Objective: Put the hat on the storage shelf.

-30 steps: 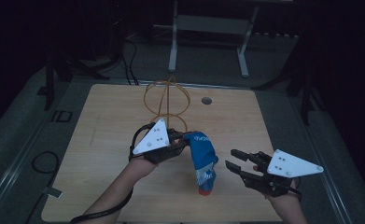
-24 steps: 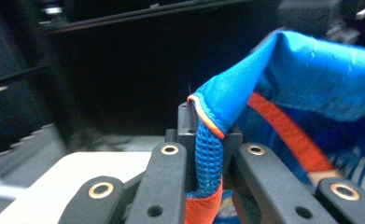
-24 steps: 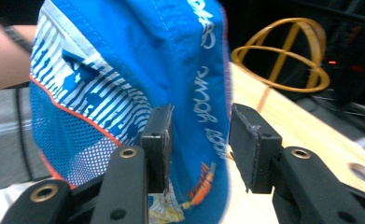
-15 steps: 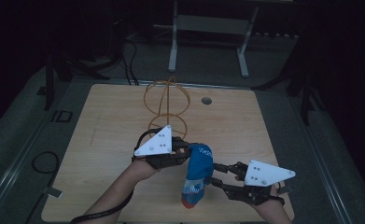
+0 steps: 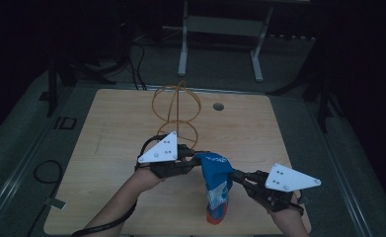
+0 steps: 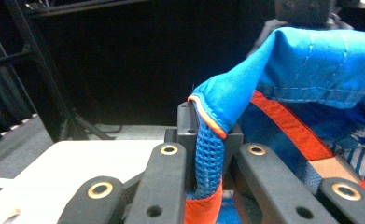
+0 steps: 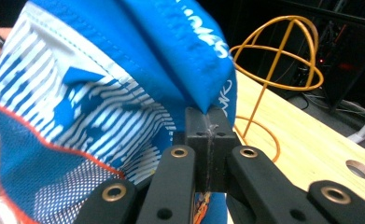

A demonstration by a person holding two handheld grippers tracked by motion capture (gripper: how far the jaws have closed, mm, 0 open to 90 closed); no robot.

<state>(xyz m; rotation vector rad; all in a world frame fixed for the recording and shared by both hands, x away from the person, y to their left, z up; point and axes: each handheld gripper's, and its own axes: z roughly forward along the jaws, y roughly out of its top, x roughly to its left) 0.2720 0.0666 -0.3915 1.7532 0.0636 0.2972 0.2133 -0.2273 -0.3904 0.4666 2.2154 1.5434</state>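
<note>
A blue cap (image 5: 216,183) with orange trim and a mesh panel hangs above the wooden table (image 5: 111,123) near its front edge. My left gripper (image 5: 195,159) is shut on the cap's upper left edge; in the left gripper view the mesh and orange-edged fabric (image 6: 208,154) sit pinched between the jaws (image 6: 209,140). My right gripper (image 5: 234,176) reaches in from the right, and its jaws have just closed on a fold of the blue fabric (image 7: 203,93), as the right gripper view (image 7: 208,135) shows. An orange wire stand (image 5: 176,111) rises behind the cap.
A round grommet hole (image 5: 218,106) lies in the table at the back right of the wire stand (image 7: 276,56). Beyond the table's far edge stand a metal frame (image 5: 220,29) and cables on the dark floor.
The right gripper moved left to the cap and closed on its fabric. The cap, held by the left gripper, swung lower and toward the front. The left hand stayed put.
</note>
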